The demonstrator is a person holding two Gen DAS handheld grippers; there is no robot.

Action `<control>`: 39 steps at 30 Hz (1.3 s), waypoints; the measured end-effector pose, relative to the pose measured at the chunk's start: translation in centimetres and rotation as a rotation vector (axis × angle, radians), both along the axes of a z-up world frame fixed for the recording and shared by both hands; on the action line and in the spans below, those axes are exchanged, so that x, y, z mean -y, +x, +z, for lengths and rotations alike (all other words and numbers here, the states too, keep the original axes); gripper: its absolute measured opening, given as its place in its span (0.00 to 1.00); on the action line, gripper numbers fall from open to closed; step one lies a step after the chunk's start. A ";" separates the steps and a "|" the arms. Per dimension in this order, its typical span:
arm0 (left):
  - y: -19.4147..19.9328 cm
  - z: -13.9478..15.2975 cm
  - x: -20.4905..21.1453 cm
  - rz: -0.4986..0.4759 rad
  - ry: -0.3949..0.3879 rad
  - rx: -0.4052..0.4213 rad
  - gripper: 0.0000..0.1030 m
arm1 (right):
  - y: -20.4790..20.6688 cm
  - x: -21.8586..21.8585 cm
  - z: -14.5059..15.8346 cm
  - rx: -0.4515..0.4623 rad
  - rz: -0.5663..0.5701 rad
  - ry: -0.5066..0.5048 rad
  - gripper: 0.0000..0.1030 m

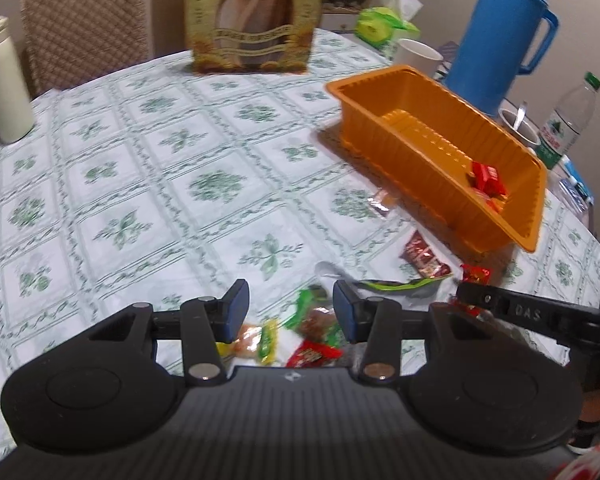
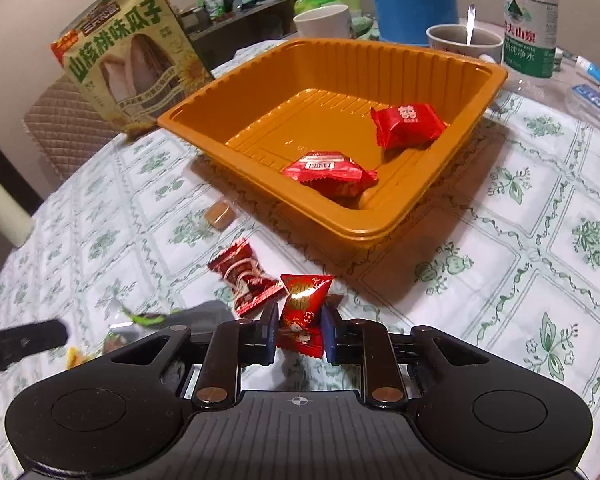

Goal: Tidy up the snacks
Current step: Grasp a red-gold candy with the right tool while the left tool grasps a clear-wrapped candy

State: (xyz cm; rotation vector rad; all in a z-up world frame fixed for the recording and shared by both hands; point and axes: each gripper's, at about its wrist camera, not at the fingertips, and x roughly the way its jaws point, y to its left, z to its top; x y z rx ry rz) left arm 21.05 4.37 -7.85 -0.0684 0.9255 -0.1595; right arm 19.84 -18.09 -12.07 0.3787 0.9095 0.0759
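Pinched between the blue pads of the right gripper is a red wrapped candy, jaws closed on its lower half, just short of the orange tray ahead. Two red candies already lie inside that tray. To land it well, I'd lift clear of the near rim before letting go. A dark red candy lies just ahead-left. The left gripper hangs wide apart, holding nothing, over a heap of mixed wrapped snacks.
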 end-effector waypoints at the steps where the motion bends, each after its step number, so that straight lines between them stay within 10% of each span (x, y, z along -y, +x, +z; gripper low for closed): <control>1: 0.2 0.0 0.3 -0.012 0.000 0.004 0.41 | -0.2 0.2 0.2 0.001 0.014 0.010 0.22; 17: 4.5 -0.4 5.5 -0.239 0.029 0.053 0.40 | -4.3 5.6 6.4 0.107 0.016 0.030 0.22; 39: 11.7 -4.7 9.5 -0.434 0.113 0.010 0.33 | -3.5 14.2 5.2 0.058 -0.209 0.006 0.22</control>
